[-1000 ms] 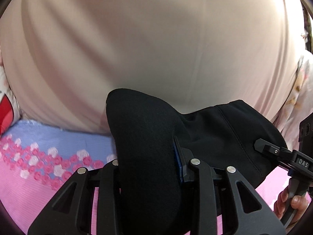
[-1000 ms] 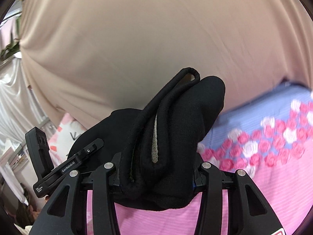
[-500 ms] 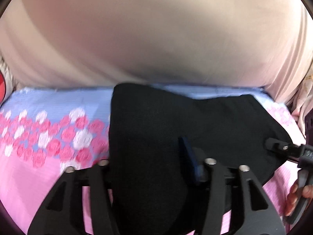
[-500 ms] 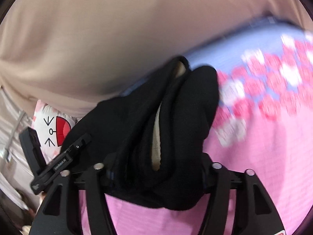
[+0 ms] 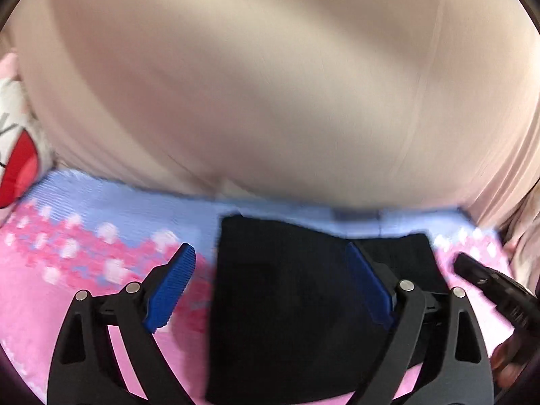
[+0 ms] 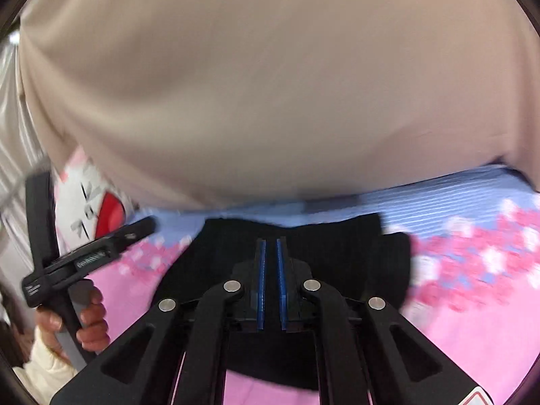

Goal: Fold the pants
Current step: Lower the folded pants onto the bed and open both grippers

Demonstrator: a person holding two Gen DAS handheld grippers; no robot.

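Both claws have let go of the black pants (image 5: 297, 307), which a second earlier hung bunched between their fingers and now lie as a flat, folded bundle on the pink, rose-printed bed cover (image 5: 84, 297), close to its blue border and the beige curtain (image 5: 270, 84) behind. On the left wrist view, the left claw (image 5: 271, 290) has just been opening and stands spread wide; its right blue pad sits over the cloth, its left pad is out over bare cover, and neither presses anything. On the right wrist view, the right claw (image 6: 271, 283) has just been closing, its blue pads drawn almost together with no fabric between them, poised just above the near middle of the bundle. From either claw the pants lie directly ahead and below, their long side running across the view from left to right. The left claw straddles the bundle's left edge; the right claw is centred over it and looks the nearer for pressing the fold flat, a likely next step. A person's hand (image 6: 84, 320) grips the left tool's handle, with a cartoon-print pillow (image 6: 87, 199) beyond. Both views are motion-blurred, so seams and the waistband cannot be made out.
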